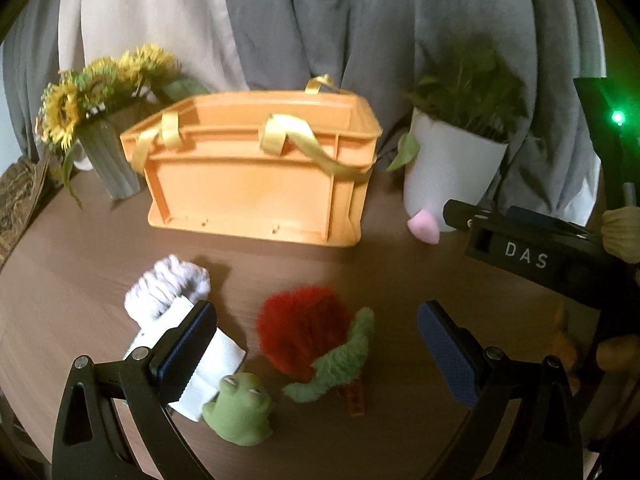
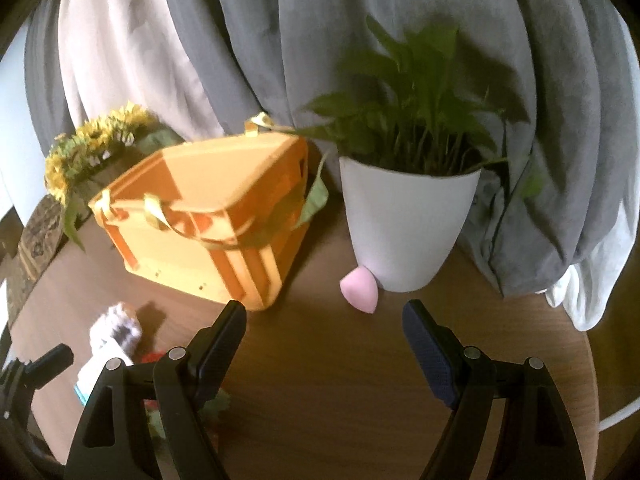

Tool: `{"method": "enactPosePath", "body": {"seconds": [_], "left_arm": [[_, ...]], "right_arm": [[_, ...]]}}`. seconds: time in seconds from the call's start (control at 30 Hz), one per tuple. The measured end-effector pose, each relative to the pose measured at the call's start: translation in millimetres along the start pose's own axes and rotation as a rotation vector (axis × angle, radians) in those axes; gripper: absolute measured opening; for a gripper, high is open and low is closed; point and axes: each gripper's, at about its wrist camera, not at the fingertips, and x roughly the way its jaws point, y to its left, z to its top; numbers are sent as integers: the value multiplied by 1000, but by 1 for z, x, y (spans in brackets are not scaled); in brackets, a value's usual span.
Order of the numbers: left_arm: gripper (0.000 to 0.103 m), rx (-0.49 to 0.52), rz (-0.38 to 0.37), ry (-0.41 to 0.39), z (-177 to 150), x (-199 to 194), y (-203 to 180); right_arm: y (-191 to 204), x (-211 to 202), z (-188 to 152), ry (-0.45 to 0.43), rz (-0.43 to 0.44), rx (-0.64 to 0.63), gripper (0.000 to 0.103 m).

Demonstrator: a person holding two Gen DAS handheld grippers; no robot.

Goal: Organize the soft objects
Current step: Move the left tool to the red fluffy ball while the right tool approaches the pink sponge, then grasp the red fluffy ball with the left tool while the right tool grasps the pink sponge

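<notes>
We see our wide-open, empty left gripper (image 1: 316,344) framing the fluffy red strawberry plush (image 1: 304,330) at twelve o'clock; the open, empty right gripper (image 2: 324,344) faces the pink egg-shaped sponge (image 2: 360,290).

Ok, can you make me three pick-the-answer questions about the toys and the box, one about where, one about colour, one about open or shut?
1. Where is the pink egg-shaped sponge?
A. inside the orange plastic crate
B. beside the white plant pot
C. on the sunflowers

2. What colour is the fluffy pom-pom toy?
A. blue
B. red
C. black

3. How is the right claw?
A. open, holding nothing
B. squeezing the sponge
C. shut tight

Answers: 1 B, it lies on the table at the pot's foot. 2 B, its fur is red. 3 A, its fingers stand apart over bare table.
</notes>
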Motion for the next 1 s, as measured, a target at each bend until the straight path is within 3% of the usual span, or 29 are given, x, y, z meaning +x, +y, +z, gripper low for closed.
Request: {"method": "enactPosePath", "body": {"seconds": [0.63,0.83,1.0], "left_arm": [[100,-72,53,123,-11,66,-8],[91,-91,61,136,-11,77,-7],[73,-106,63,154,-13,83,-5]], "right_arm": [[-26,92,-9,103,-19,-5,77],[-26,111,-6,108,-21,-9,73],[-27,123,-2,106,-26,-25,69]]}}
